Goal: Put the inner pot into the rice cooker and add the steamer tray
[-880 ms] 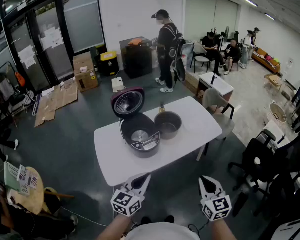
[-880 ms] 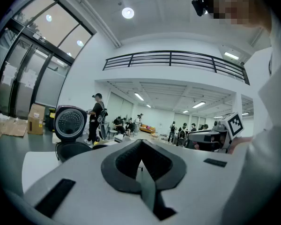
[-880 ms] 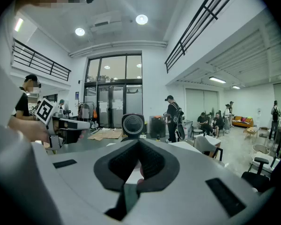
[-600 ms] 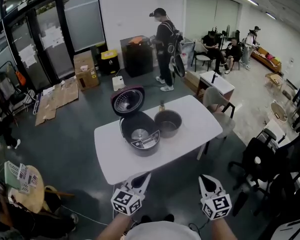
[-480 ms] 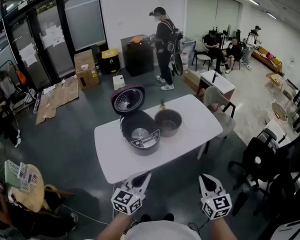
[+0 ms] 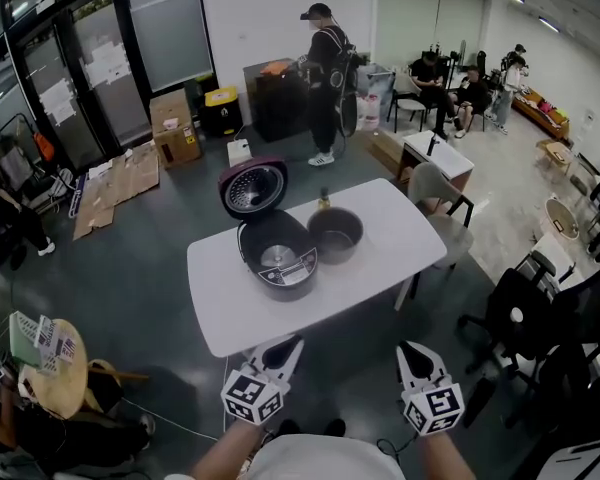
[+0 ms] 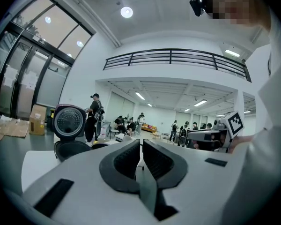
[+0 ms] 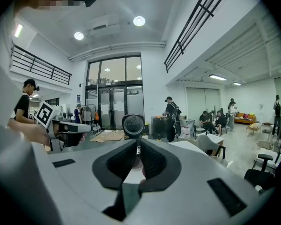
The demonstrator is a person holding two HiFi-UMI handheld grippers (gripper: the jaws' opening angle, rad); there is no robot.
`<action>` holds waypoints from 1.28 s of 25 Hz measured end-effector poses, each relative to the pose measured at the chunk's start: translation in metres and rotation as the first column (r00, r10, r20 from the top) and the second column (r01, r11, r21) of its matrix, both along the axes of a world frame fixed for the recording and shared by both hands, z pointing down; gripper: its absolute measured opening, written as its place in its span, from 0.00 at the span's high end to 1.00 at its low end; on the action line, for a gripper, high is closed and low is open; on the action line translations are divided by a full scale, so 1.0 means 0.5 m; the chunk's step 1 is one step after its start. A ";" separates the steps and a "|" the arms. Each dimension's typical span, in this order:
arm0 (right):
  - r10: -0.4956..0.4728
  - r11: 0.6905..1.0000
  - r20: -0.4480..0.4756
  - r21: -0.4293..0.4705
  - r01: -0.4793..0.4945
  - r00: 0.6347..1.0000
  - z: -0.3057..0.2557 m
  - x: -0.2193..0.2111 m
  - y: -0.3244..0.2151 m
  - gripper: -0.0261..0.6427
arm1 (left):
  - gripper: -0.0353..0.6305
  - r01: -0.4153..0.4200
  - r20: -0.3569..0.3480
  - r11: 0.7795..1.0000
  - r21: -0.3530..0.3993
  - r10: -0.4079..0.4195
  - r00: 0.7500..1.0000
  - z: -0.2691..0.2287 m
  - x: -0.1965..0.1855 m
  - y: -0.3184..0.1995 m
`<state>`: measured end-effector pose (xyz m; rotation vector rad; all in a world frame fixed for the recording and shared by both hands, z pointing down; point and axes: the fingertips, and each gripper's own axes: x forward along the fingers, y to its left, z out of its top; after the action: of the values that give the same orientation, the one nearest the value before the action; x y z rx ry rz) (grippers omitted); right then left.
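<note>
On the white table (image 6: 230, 308) the dark rice cooker (image 6: 276, 256) stands with its lid (image 6: 252, 188) swung up, and its bowl looks bare with the heating plate showing. The grey inner pot (image 6: 336, 233) sits just right of the cooker, touching or almost touching it. I see no steamer tray. My left gripper (image 6: 286, 347) and right gripper (image 6: 416, 352) hang level in front of the table's near edge, both shut and holding nothing. The left gripper view shows its own jaws (image 7: 140, 142) together, with the cooker lid (image 7: 69, 121) beyond them. The right gripper (image 8: 138, 147) is likewise shut.
A small bottle (image 6: 324, 200) stands behind the pot. A grey chair (image 6: 432, 194) is at the table's right end and a black office chair (image 6: 520, 320) is nearer me on the right. A round wooden table (image 6: 52, 380) is at lower left. A person (image 6: 325, 78) stands behind the table.
Both grippers stay where they were, shut. The head view has shifted slightly, so the table sits a little higher in the picture. A person has walked in at the far left.
</note>
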<state>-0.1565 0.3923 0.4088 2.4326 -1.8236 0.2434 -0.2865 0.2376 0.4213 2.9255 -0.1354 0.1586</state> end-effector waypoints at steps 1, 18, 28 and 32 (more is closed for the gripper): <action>-0.005 1.000 0.002 0.001 0.005 1.000 0.004 0.001 0.003 0.90 | 0.88 0.003 0.001 1.000 -0.001 -0.003 1.000 0.002 0.001 0.002; -0.046 0.999 -0.003 0.003 0.046 0.999 0.010 0.039 0.042 0.69 | 0.65 0.009 0.025 1.000 -0.030 -0.008 1.000 0.029 0.032 0.055; -0.061 0.998 -0.007 -0.007 0.061 0.998 0.025 0.084 0.054 0.67 | 0.59 0.029 0.030 0.999 -0.029 -0.028 0.999 0.037 0.058 0.057; -0.061 0.998 -0.007 -0.009 0.061 0.998 0.024 0.097 0.047 0.67 | 0.59 0.029 0.033 0.999 -0.030 -0.028 0.999 0.041 0.070 0.055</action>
<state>-0.1080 0.4156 0.4206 2.3642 -1.8859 0.2372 -0.2515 0.2651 0.4417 2.8896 -0.1780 0.2019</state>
